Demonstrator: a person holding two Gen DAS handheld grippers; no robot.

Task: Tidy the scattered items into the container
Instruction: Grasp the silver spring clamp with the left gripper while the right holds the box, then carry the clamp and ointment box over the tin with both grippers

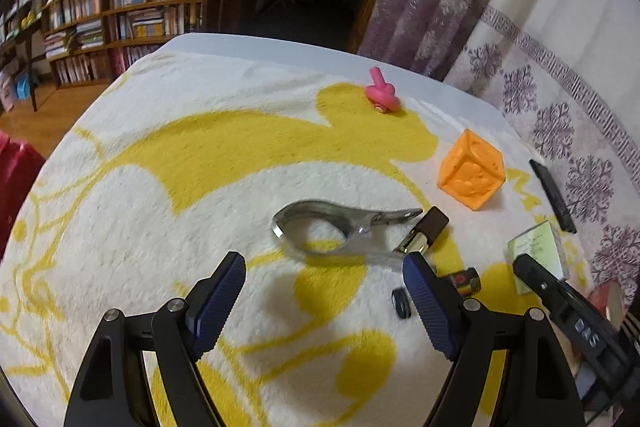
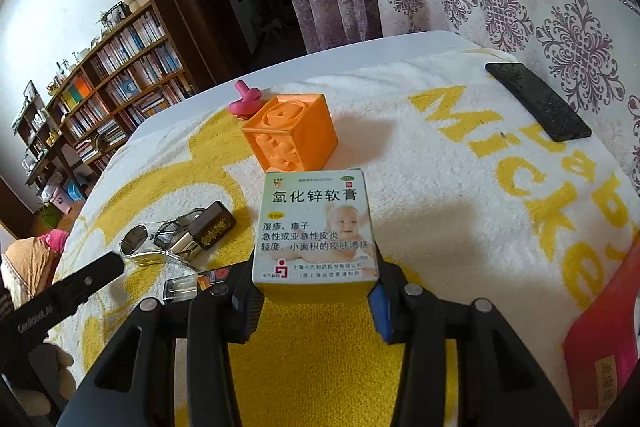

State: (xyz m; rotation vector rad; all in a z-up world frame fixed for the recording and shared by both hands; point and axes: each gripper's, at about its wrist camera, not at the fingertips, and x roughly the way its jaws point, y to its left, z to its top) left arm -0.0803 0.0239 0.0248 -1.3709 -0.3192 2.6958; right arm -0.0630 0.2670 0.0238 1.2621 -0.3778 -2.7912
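Bookshelf-lined room, towel-covered surface [image 2: 460, 187]. Right gripper [image 2: 316, 303] jaws clamp ointment box [image 2: 316, 227], likely container-bound. Left gripper [image 1: 324, 307] jaws wide, empty, metal clamp [image 1: 336, 231] at twelve o'clock.

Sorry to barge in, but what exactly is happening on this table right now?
A person is tidying scattered items off a yellow-and-white blanket with two handheld grippers. The right gripper is shut on a small medicine box. The left gripper hangs open and empty above a metal clamp. An orange cube and pink toy lie loose.
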